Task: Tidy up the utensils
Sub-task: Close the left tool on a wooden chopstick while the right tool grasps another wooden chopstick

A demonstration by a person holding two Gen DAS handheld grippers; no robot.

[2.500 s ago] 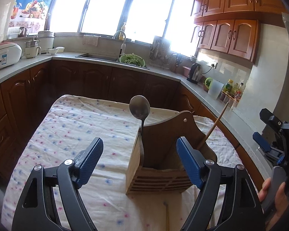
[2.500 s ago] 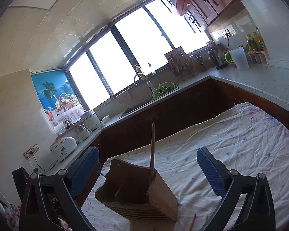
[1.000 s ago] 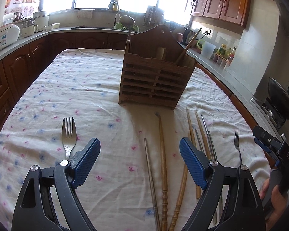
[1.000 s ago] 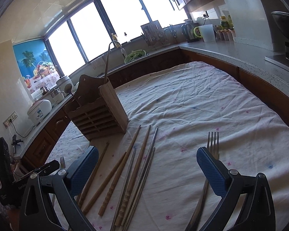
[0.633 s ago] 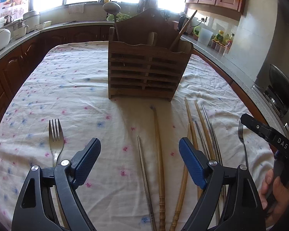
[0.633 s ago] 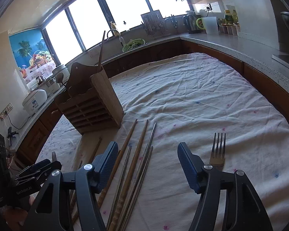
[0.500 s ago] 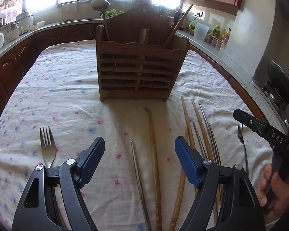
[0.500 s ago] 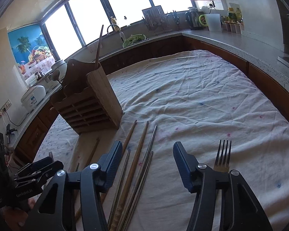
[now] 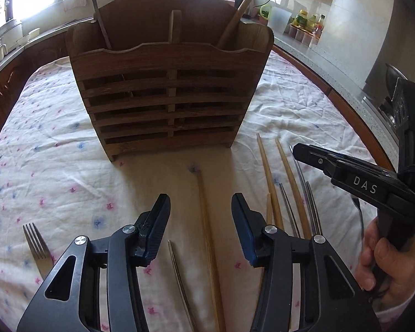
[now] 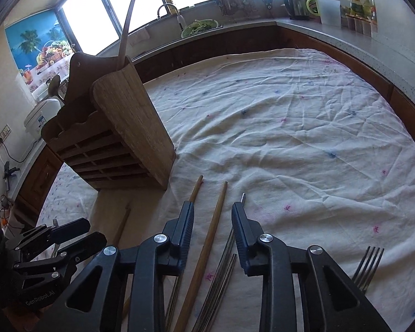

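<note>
A wooden utensil holder point(image 9: 168, 96) stands on the cloth-covered table, with a metal ladle point(image 9: 96, 13) in its left slot and a wooden stick point(image 9: 240, 11) in its right. My left gripper point(image 9: 199, 215) is open, low over a wooden chopstick point(image 9: 207, 235) that lies between its jaws. A metal chopstick point(image 9: 179, 276) lies just left of it. My right gripper point(image 10: 213, 221) is open over another wooden chopstick point(image 10: 207, 243), with the holder point(image 10: 119, 132) to its far left. Neither gripper holds anything.
More wooden and metal chopsticks point(image 9: 287, 193) lie right of the holder. One fork point(image 9: 37, 249) lies at the left, another fork point(image 10: 369, 262) at the right. The flowered cloth point(image 10: 290, 124) covers the table. Kitchen counters ring the table.
Both grippers have dropped from high above the holder to just over the chopsticks and moved closer to the holder. Both sets of jaws have narrowed but stay open.
</note>
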